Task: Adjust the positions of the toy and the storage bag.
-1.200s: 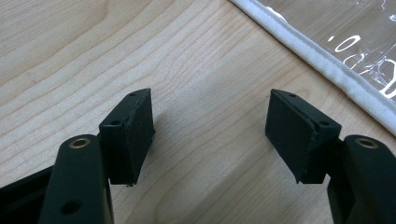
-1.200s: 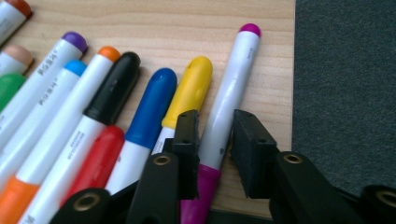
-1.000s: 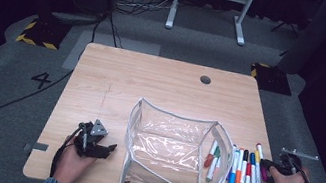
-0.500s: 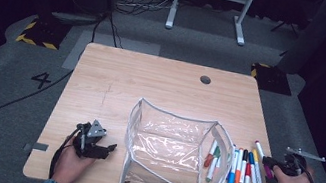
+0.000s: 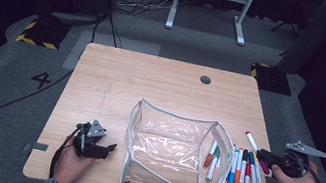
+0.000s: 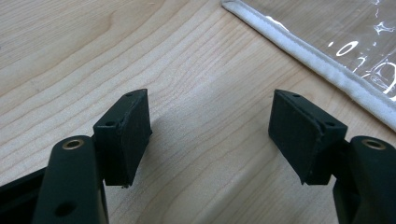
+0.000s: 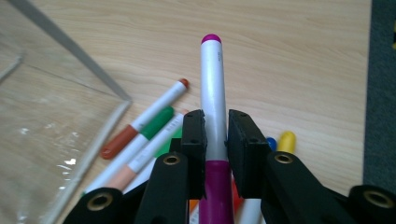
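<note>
The left gripper (image 5: 110,148) rests on the table (image 5: 152,84) just beside the clear pouch (image 5: 169,146), its jaws spread wide around bare wood (nothing between them in the left gripper view). The pouch stands open in the middle, with what look like two or three markers already lying inside against its right wall. To its right a row of about six markers (image 5: 243,169) lies on the table. At the far right, the right gripper (image 7: 216,135) has its jaws closed on a magenta marker (image 7: 212,88), gripped near the cap. Judging from this, the smooth barrel could swivel or slip between the pads, and the soft pouch rim may fold under the marker since the left gripper is not holding it
</note>
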